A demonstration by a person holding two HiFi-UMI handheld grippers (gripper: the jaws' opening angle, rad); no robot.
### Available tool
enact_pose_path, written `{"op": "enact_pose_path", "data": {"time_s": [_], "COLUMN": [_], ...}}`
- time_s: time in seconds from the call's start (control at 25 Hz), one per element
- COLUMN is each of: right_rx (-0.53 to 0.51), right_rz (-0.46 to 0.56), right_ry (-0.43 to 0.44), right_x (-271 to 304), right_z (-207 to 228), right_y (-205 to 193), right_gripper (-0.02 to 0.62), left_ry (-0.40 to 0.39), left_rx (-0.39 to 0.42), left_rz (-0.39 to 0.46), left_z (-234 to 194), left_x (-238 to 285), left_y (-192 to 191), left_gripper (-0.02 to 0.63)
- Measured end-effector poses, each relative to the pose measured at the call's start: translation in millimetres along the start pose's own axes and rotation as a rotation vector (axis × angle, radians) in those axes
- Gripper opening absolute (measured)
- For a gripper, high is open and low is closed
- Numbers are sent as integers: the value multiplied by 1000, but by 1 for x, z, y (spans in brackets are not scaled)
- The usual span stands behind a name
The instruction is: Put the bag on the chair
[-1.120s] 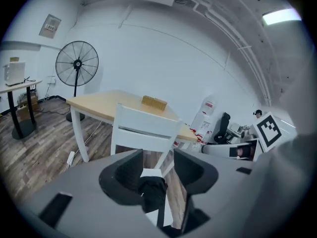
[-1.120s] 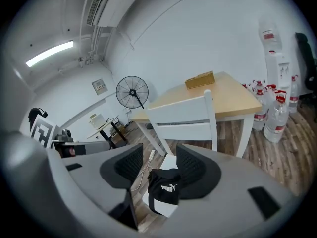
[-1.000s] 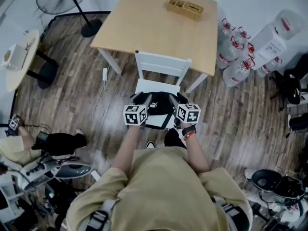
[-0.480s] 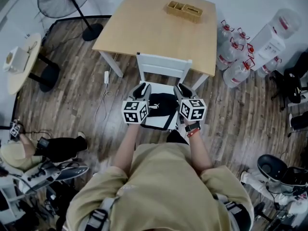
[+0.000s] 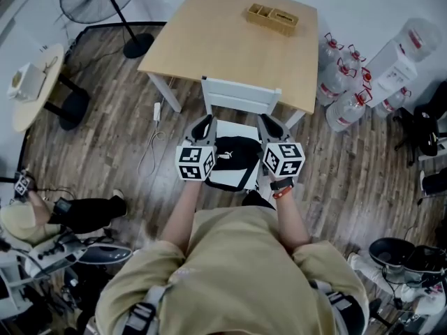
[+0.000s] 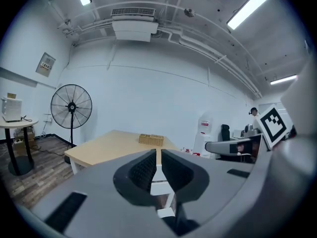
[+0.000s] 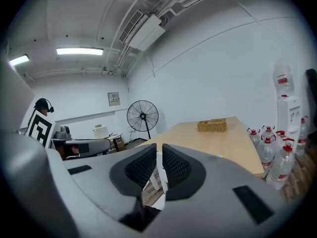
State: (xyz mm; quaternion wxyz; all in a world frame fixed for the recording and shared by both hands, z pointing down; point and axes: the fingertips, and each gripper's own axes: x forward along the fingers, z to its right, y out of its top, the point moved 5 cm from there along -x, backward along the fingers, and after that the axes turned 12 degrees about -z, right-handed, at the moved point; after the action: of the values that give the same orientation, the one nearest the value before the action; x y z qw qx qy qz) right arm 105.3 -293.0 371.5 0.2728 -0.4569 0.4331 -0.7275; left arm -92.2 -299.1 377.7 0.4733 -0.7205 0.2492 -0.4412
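Two empty claws, the left gripper (image 5: 203, 126) and the right gripper (image 5: 271, 125), jaws just closing nearly together, flank the soft black bag (image 5: 234, 156), seemingly already released onto the white wooden chair (image 5: 237, 96).

brightly and evenly lit from long ceiling tubes (image 6: 250, 9), with only faint soft shadows under the table (image 5: 230, 40), heavy fisheye bending and black corners in both gripper views, blurred grey foreground there, and the black bag (image 5: 234, 158) lost to flat darkness.
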Motion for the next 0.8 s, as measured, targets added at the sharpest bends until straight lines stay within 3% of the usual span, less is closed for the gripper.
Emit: {"op": "enact_pose_path", "data": {"time_s": [0.8], "right_rx": [0], "right_rz": [-3], "right_ry": [-23], "right_x": [-11], "right_z": [13], "right_y": [-1], "right_gripper": [29], "left_ry": [-34], "left_rx": [-10], "left_rz": [33], "left_z": [15], "left_x": [11], "left_y": [7], "left_gripper": [21]}}
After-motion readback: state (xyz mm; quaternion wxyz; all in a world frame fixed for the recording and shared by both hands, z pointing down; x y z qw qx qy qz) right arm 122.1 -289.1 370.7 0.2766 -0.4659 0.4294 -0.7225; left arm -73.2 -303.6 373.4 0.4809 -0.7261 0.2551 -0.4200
